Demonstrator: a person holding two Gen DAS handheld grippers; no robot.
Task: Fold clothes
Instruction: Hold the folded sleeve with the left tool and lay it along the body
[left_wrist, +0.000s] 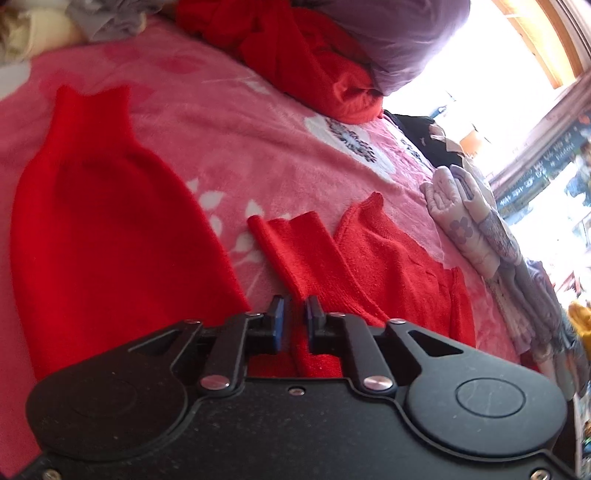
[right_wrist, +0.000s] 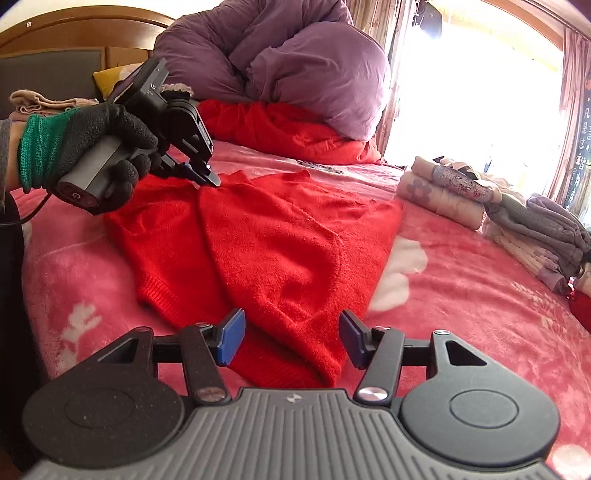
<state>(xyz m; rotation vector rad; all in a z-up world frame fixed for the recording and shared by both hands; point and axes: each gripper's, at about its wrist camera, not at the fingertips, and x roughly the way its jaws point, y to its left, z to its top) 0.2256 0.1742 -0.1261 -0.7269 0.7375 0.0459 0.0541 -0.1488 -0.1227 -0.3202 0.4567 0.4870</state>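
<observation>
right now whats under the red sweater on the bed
The red sweater lies flat on a pink floral blanket, which shows all around it. Whatever lies beneath its middle is covered. The left gripper pinches its far edge; the right gripper has open jaws.

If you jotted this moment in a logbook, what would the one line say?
task: fold clothes | left gripper: shut on red sweater | right gripper: open, over sweater hem | surface: pink blanket
</observation>
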